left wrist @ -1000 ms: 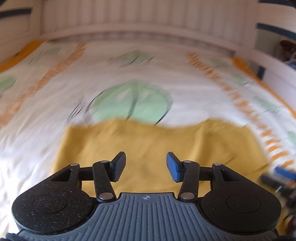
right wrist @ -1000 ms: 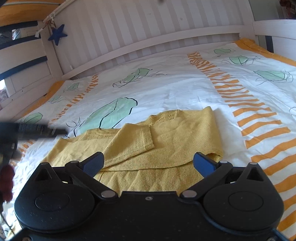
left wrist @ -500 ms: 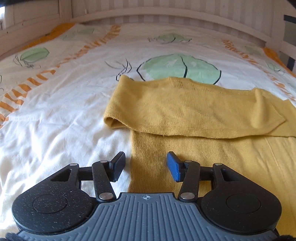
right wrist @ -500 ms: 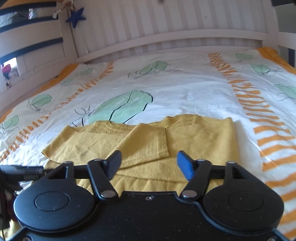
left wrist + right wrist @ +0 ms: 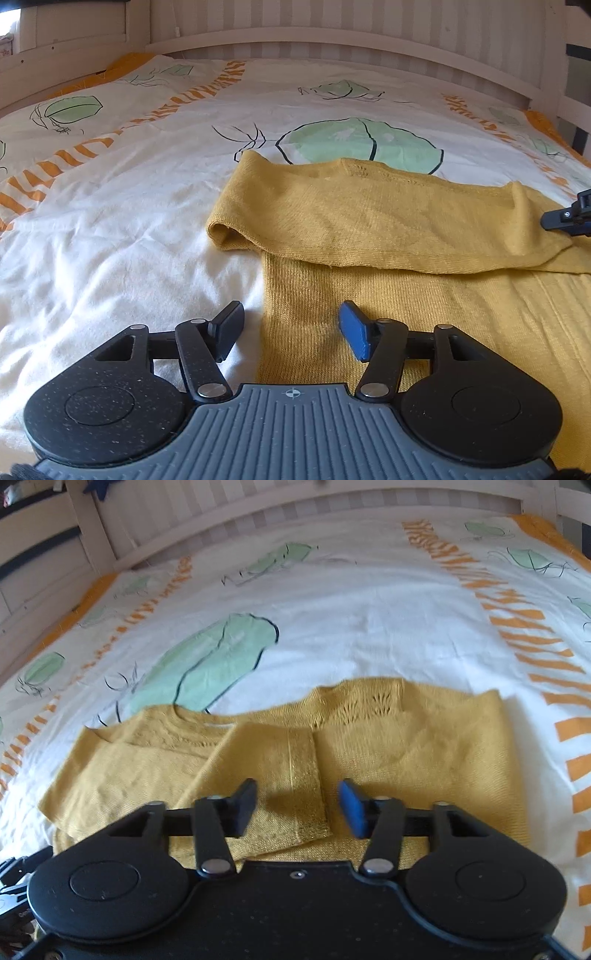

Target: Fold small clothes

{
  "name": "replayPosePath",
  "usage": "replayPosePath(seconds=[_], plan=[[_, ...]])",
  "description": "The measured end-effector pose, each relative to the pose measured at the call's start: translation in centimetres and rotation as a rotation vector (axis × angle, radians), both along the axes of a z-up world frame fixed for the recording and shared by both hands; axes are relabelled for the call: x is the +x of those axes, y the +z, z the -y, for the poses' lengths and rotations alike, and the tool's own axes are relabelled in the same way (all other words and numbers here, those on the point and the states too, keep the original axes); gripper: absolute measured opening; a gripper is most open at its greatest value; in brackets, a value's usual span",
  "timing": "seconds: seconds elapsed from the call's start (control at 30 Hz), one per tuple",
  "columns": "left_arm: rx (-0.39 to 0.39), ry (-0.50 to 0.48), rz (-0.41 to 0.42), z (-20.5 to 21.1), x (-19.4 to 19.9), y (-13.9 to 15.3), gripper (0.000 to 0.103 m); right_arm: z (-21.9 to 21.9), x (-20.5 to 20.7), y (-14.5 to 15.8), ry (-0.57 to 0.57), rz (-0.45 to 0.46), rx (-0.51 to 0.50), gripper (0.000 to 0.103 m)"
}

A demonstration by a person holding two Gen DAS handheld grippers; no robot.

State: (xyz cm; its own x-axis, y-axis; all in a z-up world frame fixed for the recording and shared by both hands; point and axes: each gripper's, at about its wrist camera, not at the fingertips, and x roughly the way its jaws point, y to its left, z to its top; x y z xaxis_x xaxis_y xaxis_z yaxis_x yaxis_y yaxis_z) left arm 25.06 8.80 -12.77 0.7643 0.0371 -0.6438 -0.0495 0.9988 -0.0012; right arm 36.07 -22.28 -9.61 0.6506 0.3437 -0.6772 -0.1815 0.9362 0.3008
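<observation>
Yellow sweater's (image 5: 369, 206) left edge between opening left gripper (image 5: 290, 330) (apparently clear sheet (image 5: 110, 221) beyond)

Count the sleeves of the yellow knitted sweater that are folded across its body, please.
2. One sleeve lies across the yellow knitted sweater from the picture's left; the other sleeve crosses the middle, its cuff between the closing right gripper's jaws, not pinched.
</observation>
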Motion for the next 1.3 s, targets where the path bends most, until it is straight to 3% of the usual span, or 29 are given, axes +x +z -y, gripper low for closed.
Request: replayPosePath(seconds=[0.07,0.23,0.37,0.73,0.77,0.8,0.93,1.0,1.23,1.27,1.3], plan=[[0.003,0.001,0.001,0.1,0.0,0.0,0.057,-0.1,-0.2,0.4,0.008,-0.003,0.032,0.017],[0.002,0.0,0.001,0.0,0.1,-0.1,0.057,-0.2,-1.6,4.0,0.018,0.082,-0.005,0.015],[0.004,-0.001,0.003,-0.1,0.0,-0.1,0.057,2.1,-2.7,6.2,-0.038,0.121,-0.049,0.013],[0.003,-0.002,0.004,-0.4,0.0,-0.1,0.057,6.1,-2.3,2.4,-0.165,0.002,-0.144,0.008],[0.004,-0.002,0.004,-0.4,0.0,-0.1,0.057,6.5,-2.4,2.1,-0.175,0.0,-0.122,0.009],[0.004,-0.002,0.004,-0.3,0.0,-0.1,0.057,6.9,-2.5,2.0,-0.184,0.005,-0.093,0.017],[0.006,-0.002,0.005,-0.4,0.0,-0.1,0.057,7.6,-2.4,1.4,-0.189,0.005,-0.012,0.025],[0.006,-0.002,0.005,-0.3,-0.1,-0.1,0.057,7.4,-2.2,1.1,-0.178,0.007,0.008,0.049],[0.006,-0.002,0.006,-0.4,-0.1,-0.1,0.057,5.9,-1.5,-0.4,-0.157,-0.024,0.007,0.052],[0.007,-0.002,0.006,-0.3,0.0,-0.1,0.057,5.7,-1.5,-0.5,-0.148,-0.027,0.002,0.039],[0.007,-0.002,0.006,-0.4,-0.1,-0.1,0.057,5.4,-1.6,-0.4,-0.132,-0.02,-0.009,0.012]])
